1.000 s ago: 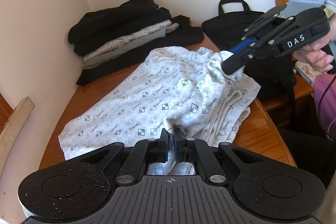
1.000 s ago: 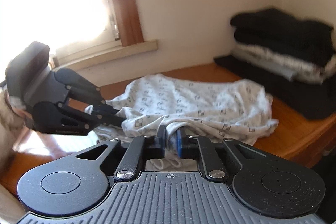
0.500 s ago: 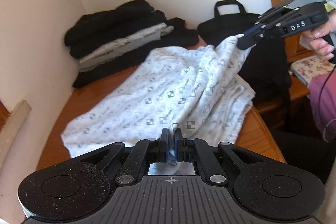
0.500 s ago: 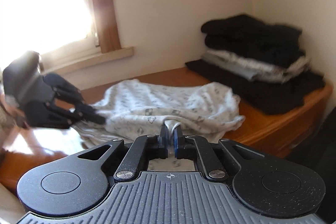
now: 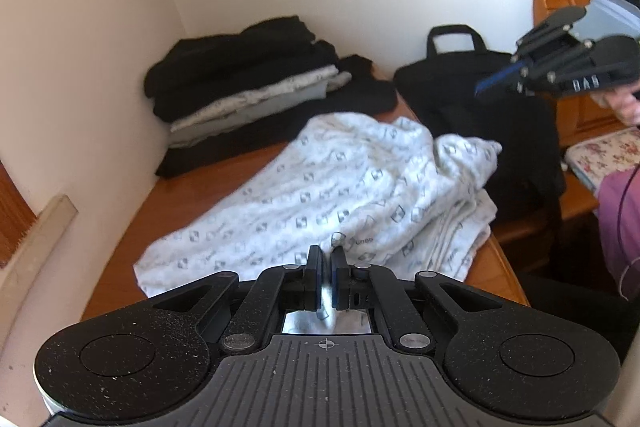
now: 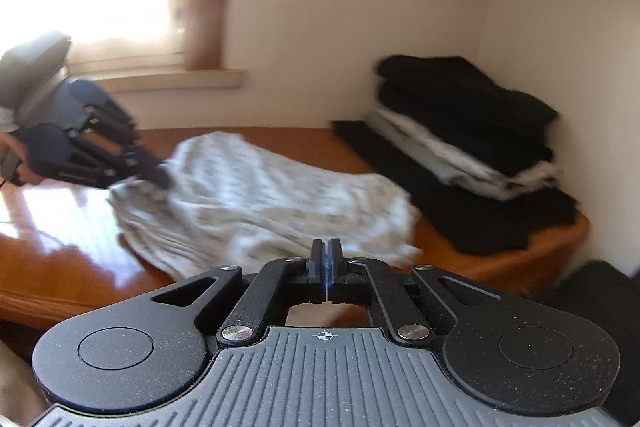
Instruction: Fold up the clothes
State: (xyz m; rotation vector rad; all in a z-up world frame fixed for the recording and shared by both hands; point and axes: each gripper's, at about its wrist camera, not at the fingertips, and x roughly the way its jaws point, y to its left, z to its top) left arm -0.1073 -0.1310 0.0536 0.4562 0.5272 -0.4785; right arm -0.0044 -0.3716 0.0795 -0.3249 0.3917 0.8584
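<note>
On the wooden table lies the white patterned garment, its near edge pinched in the left gripper, while the right gripper hangs closed and empty above it.

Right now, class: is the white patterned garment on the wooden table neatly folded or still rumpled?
Still rumpled. The white patterned garment lies bunched in uneven layers on the wooden table.

white garment with grey square print; black-and-grey stack; orange-brown table.
</note>
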